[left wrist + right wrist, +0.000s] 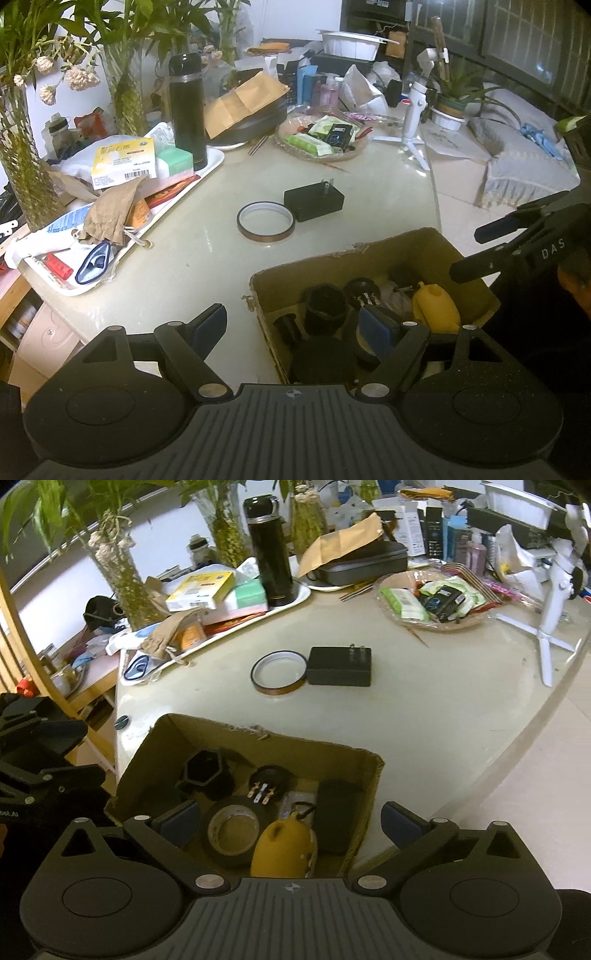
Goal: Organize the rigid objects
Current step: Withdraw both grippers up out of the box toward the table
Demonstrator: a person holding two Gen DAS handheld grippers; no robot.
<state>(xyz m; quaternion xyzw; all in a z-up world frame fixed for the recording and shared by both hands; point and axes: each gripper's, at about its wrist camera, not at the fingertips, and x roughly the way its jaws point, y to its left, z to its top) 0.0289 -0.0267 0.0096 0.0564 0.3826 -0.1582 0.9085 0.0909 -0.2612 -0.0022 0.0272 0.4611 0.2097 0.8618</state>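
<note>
A brown tape ring (pixel 266 221) (pixel 279 672) and a black plug adapter (pixel 314 200) (pixel 340 666) lie side by side on the pale table. An open cardboard box (pixel 369 254) (pixel 258 738) at the table's near edge holds a black hexagonal cup (pixel 205 773), a round black plug (pixel 266 784), a roll of black tape (pixel 232 829), a yellow object (pixel 436 306) (pixel 284 845) and a black block (pixel 338 818). My left gripper (pixel 295 325) is open and empty over the box's left wall. My right gripper (pixel 291 821) is open and empty above the box.
A white tray (pixel 218 162) with boxes and a black flask (pixel 187 110) stands at the left. A wicker basket (pixel 321 157) of packets and a white tripod (pixel 415 122) stand behind. Plants in vases (pixel 22 155) line the far left.
</note>
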